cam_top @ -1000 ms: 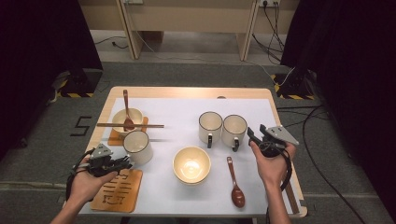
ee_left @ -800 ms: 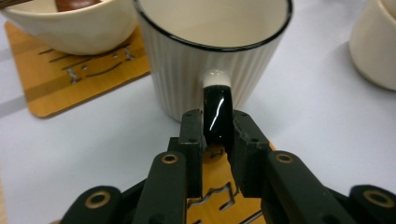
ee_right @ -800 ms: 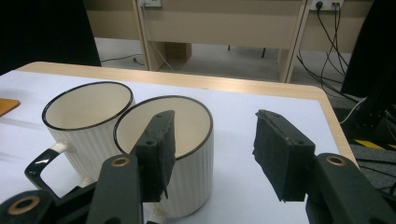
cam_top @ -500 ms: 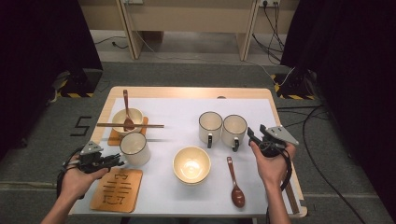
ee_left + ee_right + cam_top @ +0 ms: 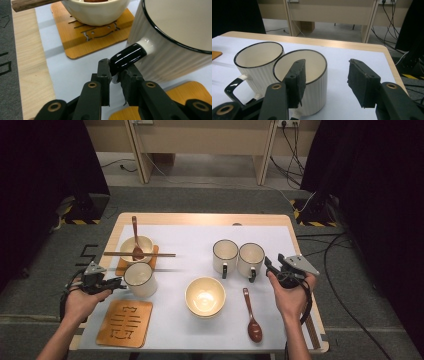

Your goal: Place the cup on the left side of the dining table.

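A white ribbed mug [image 5: 140,279] with a black rim stands at the left of the table, just behind an empty wooden coaster [image 5: 125,322]. My left gripper [image 5: 107,284] comes in from its left and is shut on the mug's black handle [image 5: 127,58]; both jaws pinch the handle's lower end in the left gripper view [image 5: 116,75]. My right gripper [image 5: 272,265] is open at the right, close beside two more white mugs [image 5: 225,255] [image 5: 251,259]. Its jaws [image 5: 325,72] stand wide apart in front of the nearer mug [image 5: 304,80], gripping nothing.
A cream bowl [image 5: 205,295] sits mid-table with a dark wooden spoon [image 5: 252,317] to its right. At the back left, a second bowl [image 5: 136,247] rests on a coaster [image 5: 95,35], holding a spoon, with chopsticks [image 5: 140,254] laid across it. White mat [image 5: 190,237] covers the table.
My left hand and gripper have shifted left, and the mug has moved slightly left and nearer with them. The right gripper has stayed put.
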A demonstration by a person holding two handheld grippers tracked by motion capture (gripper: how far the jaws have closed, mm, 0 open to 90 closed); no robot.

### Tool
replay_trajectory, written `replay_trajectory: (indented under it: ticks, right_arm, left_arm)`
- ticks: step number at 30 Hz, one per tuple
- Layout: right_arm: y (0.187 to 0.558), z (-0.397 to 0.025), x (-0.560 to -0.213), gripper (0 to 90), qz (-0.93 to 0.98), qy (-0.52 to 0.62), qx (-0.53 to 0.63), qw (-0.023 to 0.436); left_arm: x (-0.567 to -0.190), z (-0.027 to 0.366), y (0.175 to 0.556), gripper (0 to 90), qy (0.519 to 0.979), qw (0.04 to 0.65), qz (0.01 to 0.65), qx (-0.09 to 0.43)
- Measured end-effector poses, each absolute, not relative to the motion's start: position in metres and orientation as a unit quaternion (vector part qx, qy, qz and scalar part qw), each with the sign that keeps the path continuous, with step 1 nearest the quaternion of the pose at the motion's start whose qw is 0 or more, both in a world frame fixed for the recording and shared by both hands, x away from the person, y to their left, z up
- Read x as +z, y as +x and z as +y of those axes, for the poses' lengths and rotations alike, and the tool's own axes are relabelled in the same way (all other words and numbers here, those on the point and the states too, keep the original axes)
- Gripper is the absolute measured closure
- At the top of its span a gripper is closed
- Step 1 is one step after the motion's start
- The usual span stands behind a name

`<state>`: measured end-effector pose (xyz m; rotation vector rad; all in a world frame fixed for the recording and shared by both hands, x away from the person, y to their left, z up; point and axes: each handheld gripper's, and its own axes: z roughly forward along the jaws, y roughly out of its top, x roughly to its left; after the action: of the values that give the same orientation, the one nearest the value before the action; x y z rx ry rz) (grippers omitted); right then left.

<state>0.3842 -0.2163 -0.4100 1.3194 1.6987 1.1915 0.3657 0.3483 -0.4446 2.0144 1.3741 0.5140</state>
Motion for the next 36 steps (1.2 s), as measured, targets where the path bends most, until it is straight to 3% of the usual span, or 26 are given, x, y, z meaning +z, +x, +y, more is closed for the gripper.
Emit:
replay_trajectory:
  ticks: [7,13,18,36]
  right_arm:
    - [0.384,-0.217,-0.41,48.5,0.651,0.504,0.457,0.337]
    - [0.383,-0.217,-0.408,48.5,0.65,0.505,0.458,0.336]
    - [0.384,-0.217,-0.409,48.5,0.65,0.503,0.459,0.338]
    - [0.384,-0.217,-0.409,48.5,0.65,0.504,0.458,0.337]
  left_arm:
    - [-0.446,0.35,0.366,76.4,0.762,0.324,0.526,0.197]
    - [-0.444,0.355,0.358,63.0,0.747,0.334,0.529,0.224]
    - [-0.442,0.358,0.351,57.2,0.742,0.34,0.529,0.233]
    - [-0.44,0.358,0.325,51.2,0.736,0.354,0.52,0.25]
